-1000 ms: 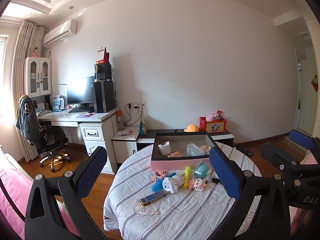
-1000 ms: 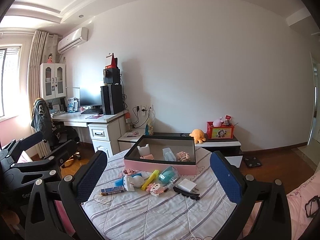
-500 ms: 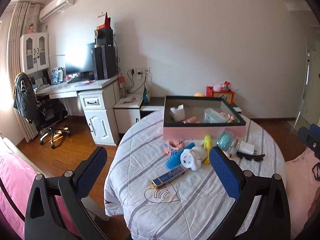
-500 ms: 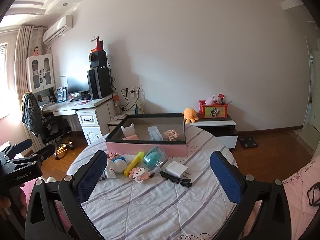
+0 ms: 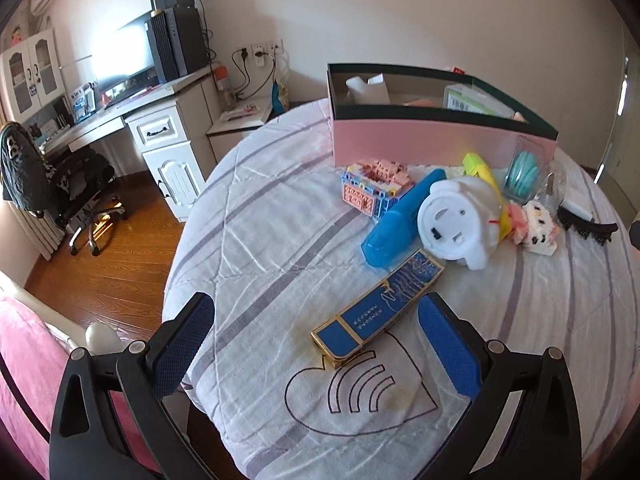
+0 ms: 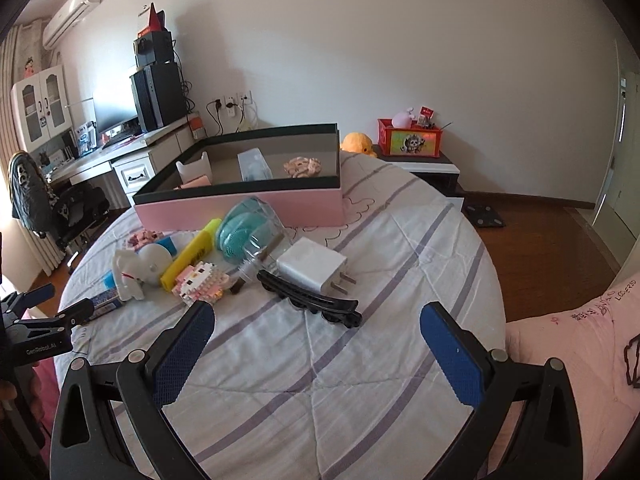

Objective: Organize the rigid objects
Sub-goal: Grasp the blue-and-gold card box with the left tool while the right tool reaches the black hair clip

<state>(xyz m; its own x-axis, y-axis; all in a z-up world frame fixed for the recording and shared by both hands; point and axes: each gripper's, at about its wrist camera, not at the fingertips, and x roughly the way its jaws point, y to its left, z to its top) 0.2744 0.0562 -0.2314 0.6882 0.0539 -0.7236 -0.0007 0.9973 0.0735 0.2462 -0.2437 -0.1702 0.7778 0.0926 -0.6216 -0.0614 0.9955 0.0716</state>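
Observation:
A pink box with a dark rim (image 5: 424, 142) (image 6: 240, 206) stands at the back of the round table and holds a few items. In front of it lie a blue-and-gold flat case (image 5: 380, 310), a blue tube (image 5: 400, 220), a white round toy (image 5: 460, 220) (image 6: 138, 268), a yellow highlighter (image 6: 191, 252), a brick building model (image 5: 374, 186), a pink-white block figure (image 6: 202, 282), a teal item in a clear case (image 6: 248, 232), a white charger plug (image 6: 314, 266) and a black hair clip (image 6: 310, 298). My left gripper (image 5: 316, 344) is open, just short of the blue-and-gold case. My right gripper (image 6: 316, 350) is open, just short of the hair clip.
The table wears a white striped cloth (image 5: 272, 240) (image 6: 360, 360). A white desk (image 5: 156, 128) with a monitor and an office chair (image 5: 60, 184) stand at the left. A low cabinet with a red box (image 6: 410, 140) is at the back. Pink bedding (image 6: 580, 380) lies to the right.
Both grippers have moved forward and tilted down toward the table; the objects now look much closer. Both stay open. Nothing on the table has moved.

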